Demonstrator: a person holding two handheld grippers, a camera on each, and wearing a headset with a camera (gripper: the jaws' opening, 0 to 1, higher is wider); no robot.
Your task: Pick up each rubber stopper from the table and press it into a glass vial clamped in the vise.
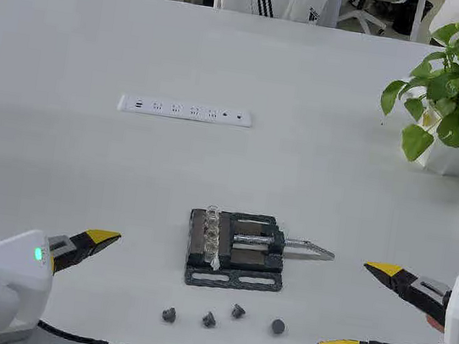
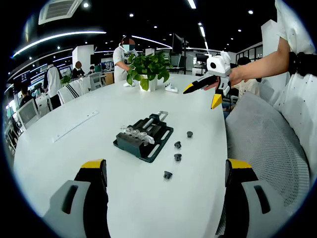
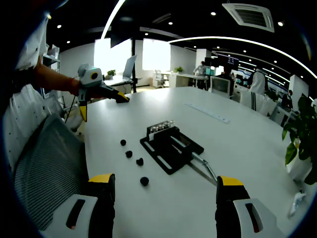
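— Black rubber stoppers (image 1: pixel 209 319), where are they?
— On the table (image 1: pixel 86 160), between left gripper (image 1: pixel 128 297) and right gripper (image 1: pixel 350 307), both spread wide, empty. Vials (image 1: pixel 212 225) sit in the vise (image 1: pixel 238 263) just beyond.

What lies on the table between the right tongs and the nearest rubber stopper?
Nothing: in the head view the table from the open right tongs to that rubber stopper is bare.

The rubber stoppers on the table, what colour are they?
Rubber stoppers: dark grey, best in the head view.
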